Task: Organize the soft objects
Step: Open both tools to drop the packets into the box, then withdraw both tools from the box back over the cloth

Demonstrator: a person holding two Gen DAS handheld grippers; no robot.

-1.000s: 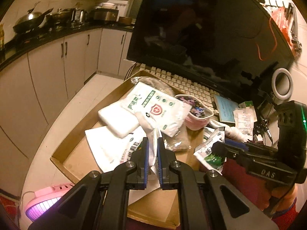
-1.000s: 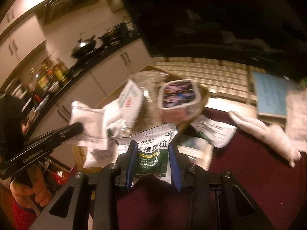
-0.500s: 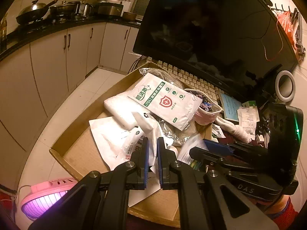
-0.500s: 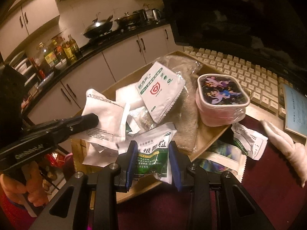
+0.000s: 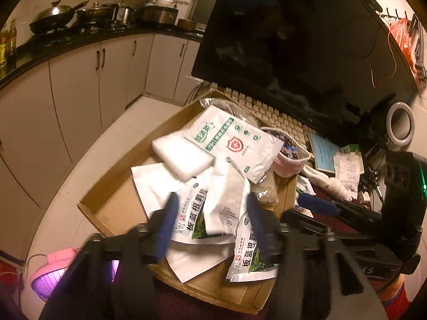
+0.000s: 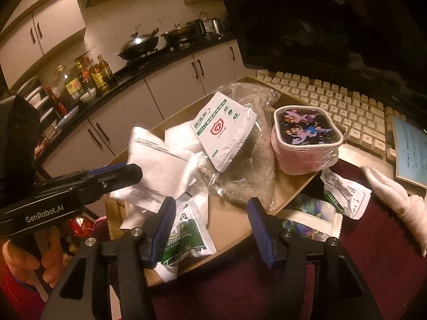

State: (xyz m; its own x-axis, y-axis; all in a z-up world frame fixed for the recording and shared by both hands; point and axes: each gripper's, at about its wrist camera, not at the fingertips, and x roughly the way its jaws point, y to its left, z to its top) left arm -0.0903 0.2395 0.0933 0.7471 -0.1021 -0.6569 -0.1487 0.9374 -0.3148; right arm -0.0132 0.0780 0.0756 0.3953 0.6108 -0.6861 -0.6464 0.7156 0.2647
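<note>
A cardboard tray [image 5: 114,202] holds a pile of soft packets. My left gripper [image 5: 210,226] is open above it; a white plastic pouch [image 5: 226,202] lies loose between its fingers. My right gripper [image 6: 210,224] is open over the tray's near edge [image 6: 229,229]. A green-and-white granule sachet [image 6: 186,237] lies just below its left finger, and shows in the left wrist view [image 5: 250,253] on the tray's near corner. A white wipes pack with a red shield [image 5: 234,144] and a white foam block [image 5: 184,157] lie further back.
A pink lidded box [image 6: 304,144] sits at the tray's right end. More sachets [image 6: 344,194] and a white cloth [image 6: 395,194] lie on the dark red tabletop. A keyboard [image 6: 336,101] and large monitor [image 5: 293,45] stand behind. Kitchen cabinets [image 5: 80,85] are to the left.
Both grippers have opened. The left let go of the white pouch and the right let go of the green sachet, which now lies on the tray.
</note>
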